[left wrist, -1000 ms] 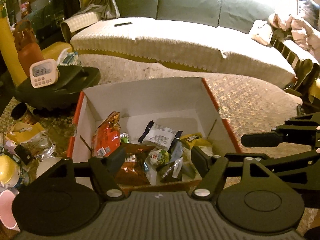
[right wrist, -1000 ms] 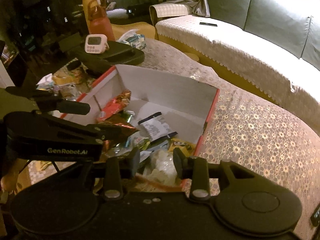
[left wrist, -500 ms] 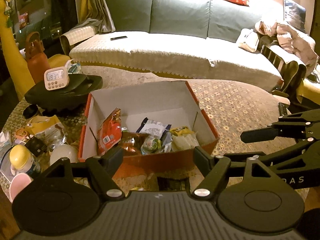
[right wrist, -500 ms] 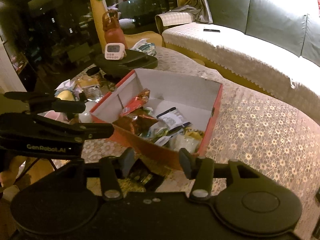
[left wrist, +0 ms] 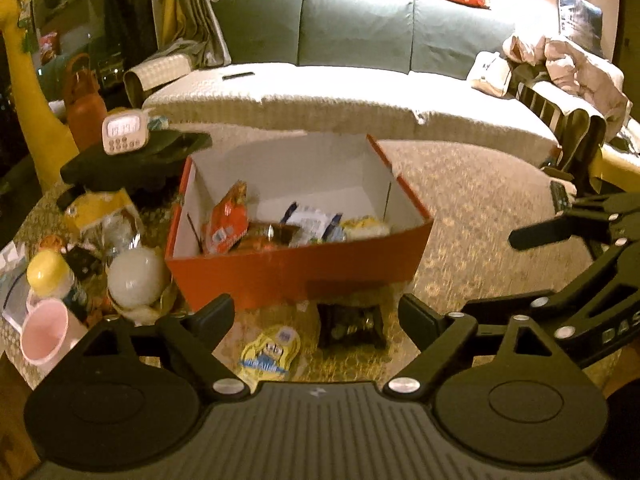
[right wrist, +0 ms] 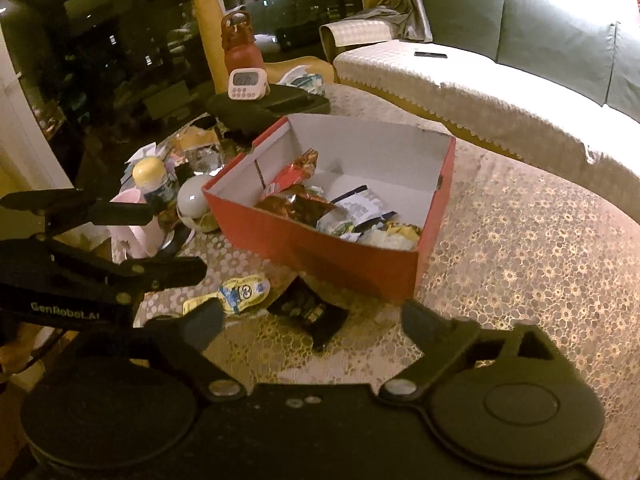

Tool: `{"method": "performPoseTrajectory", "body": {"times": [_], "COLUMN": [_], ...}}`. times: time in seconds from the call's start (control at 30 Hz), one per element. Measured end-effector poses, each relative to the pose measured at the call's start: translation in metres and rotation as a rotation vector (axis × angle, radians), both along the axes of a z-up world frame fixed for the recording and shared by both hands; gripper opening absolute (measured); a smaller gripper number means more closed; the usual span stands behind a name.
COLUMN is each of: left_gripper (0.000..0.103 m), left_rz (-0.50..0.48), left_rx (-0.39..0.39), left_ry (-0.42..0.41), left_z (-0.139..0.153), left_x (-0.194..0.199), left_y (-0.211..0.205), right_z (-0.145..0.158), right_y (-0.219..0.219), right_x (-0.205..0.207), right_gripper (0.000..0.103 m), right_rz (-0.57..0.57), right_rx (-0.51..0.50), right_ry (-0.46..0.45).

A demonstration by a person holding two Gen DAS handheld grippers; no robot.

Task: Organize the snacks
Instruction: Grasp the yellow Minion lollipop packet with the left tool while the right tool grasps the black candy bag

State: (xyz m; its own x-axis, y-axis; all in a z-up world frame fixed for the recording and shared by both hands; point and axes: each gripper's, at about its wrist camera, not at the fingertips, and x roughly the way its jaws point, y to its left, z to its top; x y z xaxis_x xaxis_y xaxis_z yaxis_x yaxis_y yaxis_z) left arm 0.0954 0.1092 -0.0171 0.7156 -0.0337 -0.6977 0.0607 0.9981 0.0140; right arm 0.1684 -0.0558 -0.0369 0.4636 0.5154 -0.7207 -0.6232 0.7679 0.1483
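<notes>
You face a long green sofa (left wrist: 360, 36), its seat under a pale quilted cover (left wrist: 340, 108), brightly lit from the right. A lace-patterned tablecloth (right wrist: 540, 248) spreads before you. Dark windows (right wrist: 120, 40) and curtains (left wrist: 192, 12) stand at your left.

A cardboard box (left wrist: 296, 276), matt red outside and plain white inside, sits on a lace-patterned tablecloth (left wrist: 472, 208) of rough, openwork weave. Inside the box, crinkled foil and plastic snack packets (left wrist: 280, 226) catch the light with a glossy sheen. Just in front of the box lie a shiny yellow pouch (left wrist: 270, 354) and a dark glossy packet (left wrist: 352, 324). Left of the box stand a smooth pink plastic cup (left wrist: 44, 334), a smooth white ball (left wrist: 134, 276) and a white plastic timer (left wrist: 122, 134). Behind the box, a green fabric sofa (left wrist: 360, 36) carries a textured cream cloth cover (left wrist: 340, 106). The left gripper (left wrist: 316, 316) and right gripper (right wrist: 312, 326) are matt black plastic with bright metal screws.
</notes>
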Motion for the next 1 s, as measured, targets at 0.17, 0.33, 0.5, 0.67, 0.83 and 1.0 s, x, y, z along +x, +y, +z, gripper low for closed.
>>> {"method": "performPoseTrajectory", "body": {"times": [0.17, 0.33, 0.5, 0.67, 0.83, 1.0], "left_gripper": [0.090, 0.090, 0.090, 0.090, 0.090, 0.090], "left_rz": [-0.003, -0.008, -0.038, -0.050, -0.054, -0.066], "left_rx": [-0.026, -0.027, -0.024, -0.022, -0.013, -0.014], "left_ry": [0.045, 0.077, 0.122, 0.165, 0.192, 0.212], "left_z": [-0.023, -0.041, -0.064, -0.086, -0.101, -0.113], "left_x": [-0.005, -0.002, 0.007, 0.019, 0.028, 0.034], "left_y": [0.012, 0.026, 0.035, 0.041, 0.047, 0.053], "right_z": [-0.018, -0.032, -0.047, -0.064, -0.081, -0.095], "right_y": [0.007, 0.016, 0.028, 0.043, 0.062, 0.077], "right_x": [-0.006, -0.004, 0.006, 0.020, 0.035, 0.058], "right_gripper": [0.103, 0.103, 0.102, 0.099, 0.087, 0.079], "right_rz": [0.063, 0.130, 0.189, 0.250, 0.324, 0.367], "right_rx": [-0.051, -0.091, -0.130, -0.162, -0.229, -0.270], "right_ry": [0.000, -0.007, -0.003, -0.004, -0.034, -0.024]}}
